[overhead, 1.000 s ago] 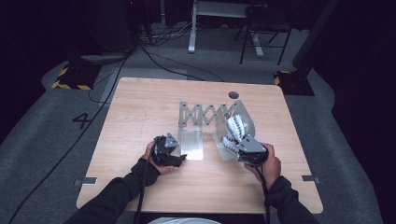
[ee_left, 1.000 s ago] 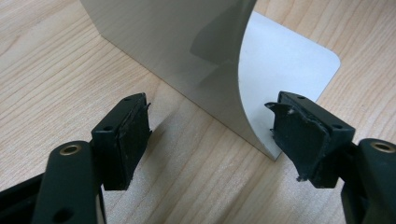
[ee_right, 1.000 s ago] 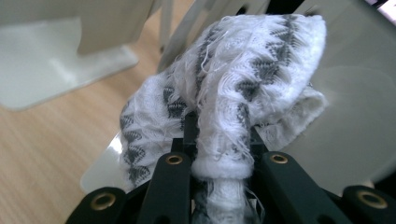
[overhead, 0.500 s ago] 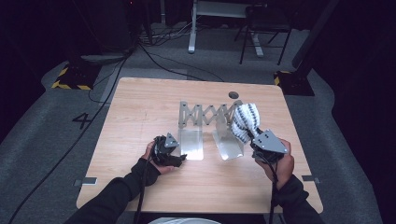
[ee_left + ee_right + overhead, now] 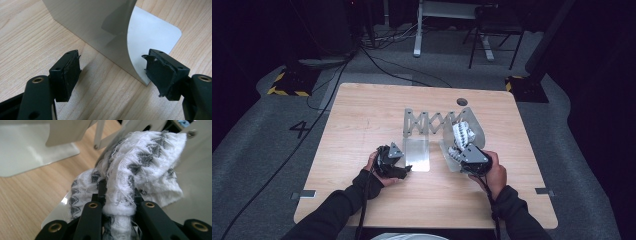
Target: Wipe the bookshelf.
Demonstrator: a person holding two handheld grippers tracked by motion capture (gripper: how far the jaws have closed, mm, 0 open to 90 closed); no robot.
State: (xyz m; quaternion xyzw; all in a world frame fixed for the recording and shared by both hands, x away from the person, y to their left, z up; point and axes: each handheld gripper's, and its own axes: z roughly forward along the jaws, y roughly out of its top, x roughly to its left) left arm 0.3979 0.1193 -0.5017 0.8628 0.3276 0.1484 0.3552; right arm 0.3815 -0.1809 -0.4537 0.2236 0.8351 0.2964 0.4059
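A metal rack with a scissor link stands mid-table, with a flat left plate and a tilted right plate. A white cloth with grey zigzags lies against the right plate. My right gripper is shut on it; in the right gripper view the cloth bunches up between the jaws of the gripper. My left gripper rests at the left plate's near corner, open. In the left gripper view the plate's curved upright and base lie just ahead of the gripper, with neither pad touching them.
A round cable hole sits in the tabletop behind the rack. Bare wood spreads to the left and front of the rack. A chair and desk legs stand on the floor beyond the table.
The right hand swung out to the right with the cloth raised, then came back down and left, so the cloth now lies lower on the right plate. The left hand kept still.
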